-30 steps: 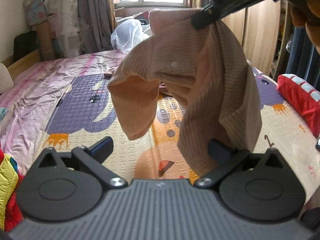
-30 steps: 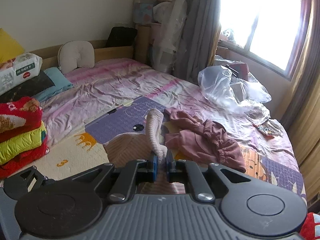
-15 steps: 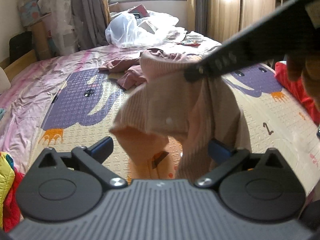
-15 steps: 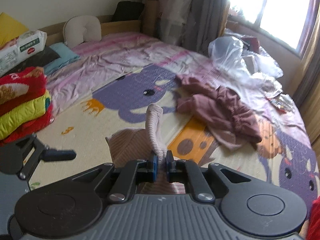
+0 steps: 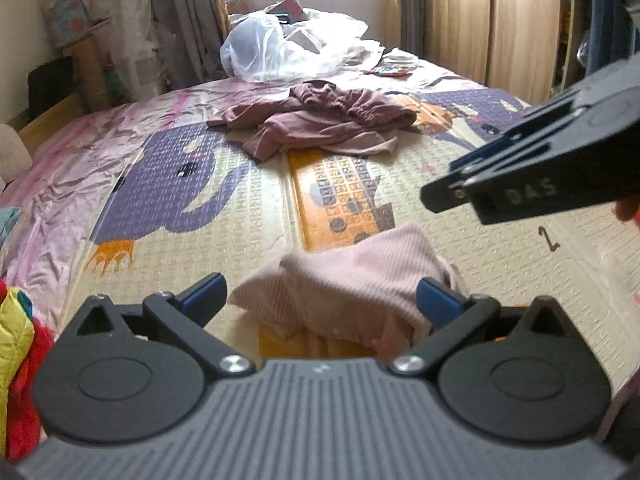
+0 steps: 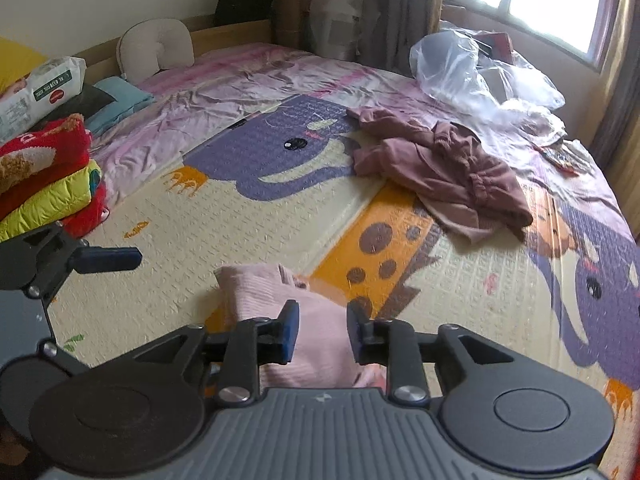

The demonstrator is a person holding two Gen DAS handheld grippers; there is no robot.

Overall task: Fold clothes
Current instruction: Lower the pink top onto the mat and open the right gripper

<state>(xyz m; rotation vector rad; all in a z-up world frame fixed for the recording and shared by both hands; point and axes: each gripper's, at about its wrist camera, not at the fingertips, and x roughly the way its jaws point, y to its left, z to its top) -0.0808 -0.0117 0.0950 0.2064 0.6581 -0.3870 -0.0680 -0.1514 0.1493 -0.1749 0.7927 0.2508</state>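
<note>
A pink ribbed garment (image 5: 360, 280) lies bunched on the printed play mat (image 5: 248, 240), just in front of my left gripper (image 5: 320, 298). That gripper is wide open, and the cloth sits loosely between its blue pads without either pressing on it. In the right wrist view the same garment (image 6: 260, 292) lies under my right gripper (image 6: 322, 320). Its jaws are opening and the pads stand apart from the cloth. The right gripper (image 5: 448, 182) also hovers above the garment at the right of the left wrist view. One left finger (image 6: 108, 259) shows at the left edge.
A crumpled mauve garment (image 6: 440, 160) lies further up the mat. Clear plastic bags (image 5: 260, 48) sit near the window. A stack of folded red and yellow clothes (image 6: 40, 176) stands at the left. Pillows and a diaper pack (image 6: 40, 88) line the headboard.
The pink garment hung from the shut right gripper; it came down onto the mat and now lies there. The right jaws have parted and let it go. Both grippers have sunk.
</note>
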